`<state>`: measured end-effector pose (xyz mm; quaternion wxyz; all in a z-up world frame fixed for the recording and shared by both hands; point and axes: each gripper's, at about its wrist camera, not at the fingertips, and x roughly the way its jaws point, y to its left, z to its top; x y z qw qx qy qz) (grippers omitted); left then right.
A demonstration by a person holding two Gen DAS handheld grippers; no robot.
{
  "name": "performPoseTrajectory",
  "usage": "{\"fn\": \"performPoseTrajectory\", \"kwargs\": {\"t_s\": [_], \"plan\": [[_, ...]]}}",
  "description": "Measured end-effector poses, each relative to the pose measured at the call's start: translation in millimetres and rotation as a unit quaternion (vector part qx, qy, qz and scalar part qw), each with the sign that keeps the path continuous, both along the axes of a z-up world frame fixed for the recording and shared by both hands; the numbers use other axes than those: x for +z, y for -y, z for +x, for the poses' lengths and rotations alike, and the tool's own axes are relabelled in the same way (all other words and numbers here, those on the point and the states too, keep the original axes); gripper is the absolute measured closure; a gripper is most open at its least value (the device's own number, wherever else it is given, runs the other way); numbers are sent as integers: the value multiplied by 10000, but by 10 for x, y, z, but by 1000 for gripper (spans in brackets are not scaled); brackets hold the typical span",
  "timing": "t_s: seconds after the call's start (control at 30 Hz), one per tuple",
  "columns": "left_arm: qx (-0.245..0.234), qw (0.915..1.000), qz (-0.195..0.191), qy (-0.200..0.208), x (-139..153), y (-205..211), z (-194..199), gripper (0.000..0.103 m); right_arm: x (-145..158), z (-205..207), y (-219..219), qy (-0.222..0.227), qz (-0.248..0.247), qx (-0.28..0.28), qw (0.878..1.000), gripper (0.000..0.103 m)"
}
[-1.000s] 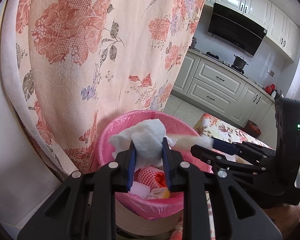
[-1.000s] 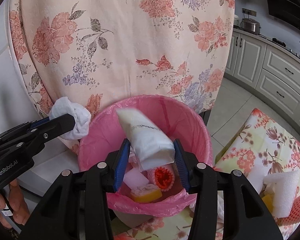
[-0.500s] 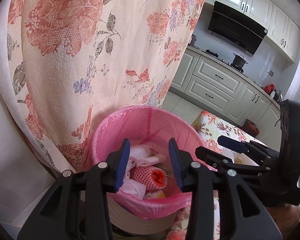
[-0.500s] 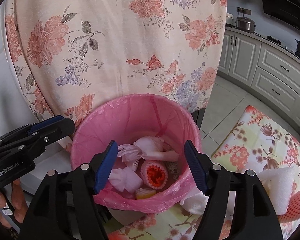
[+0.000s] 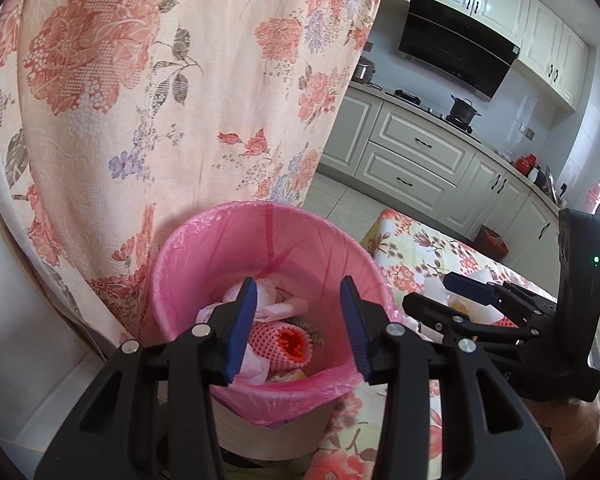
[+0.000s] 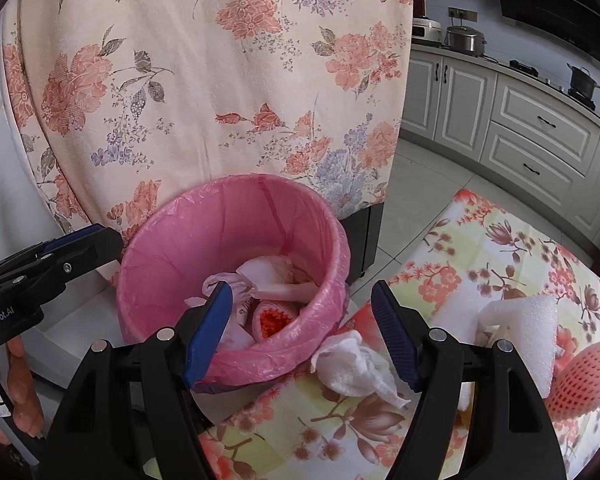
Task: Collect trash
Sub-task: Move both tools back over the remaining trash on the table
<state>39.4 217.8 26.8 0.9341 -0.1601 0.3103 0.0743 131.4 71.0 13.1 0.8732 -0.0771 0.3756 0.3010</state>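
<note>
A bin with a pink liner [image 5: 268, 210] [image 6: 236, 184] stands against the floral table's edge. Inside lie crumpled wrappers and a red foam net [image 5: 288, 344] [image 6: 272, 318]. My left gripper [image 5: 298, 284] hangs over the bin, its jaws opening with nothing between them. My right gripper [image 6: 302, 288] stands open and bare above the bin's near rim and the table edge. A crumpled white tissue [image 6: 352, 368] lies on the table just under its right finger. Further right lie a white foam piece [image 6: 520, 320] and a pink foam net [image 6: 580, 380].
A floral cloth [image 5: 160, 80] hangs close behind the bin. The table [image 6: 480, 248] carries a flowered cover. Kitchen cabinets [image 5: 412, 160] and a stove run along the far wall across a tiled floor. A person's hand [image 6: 20, 380] holds the left gripper.
The left gripper let go of a white tissue wad and the right let go of a white packet; both now lie in the bin. Both jaws widened, and the right gripper shifted toward the table.
</note>
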Motion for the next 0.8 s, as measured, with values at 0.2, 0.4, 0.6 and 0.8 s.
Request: {"fn": "performPoseTrajectory", "kwargs": {"t_s": [0.2,0.4,0.6,0.8], "plan": [[-107,9999,14,5,19,128,9,59,-42,20,301,-25,-14,-276,9996,34],[-219,9998,38,-1,38,252,5,59,-98,44,570,-62,-28,-539,9985,33],[-325,9994,66,-14,49,368,34,58,-148,44,846,-95,-18,-774,9970,30],[-543,9985,91,-52,40,558,102,58,-198,-7,1138,-133,-34,-984,9951,30]]}}
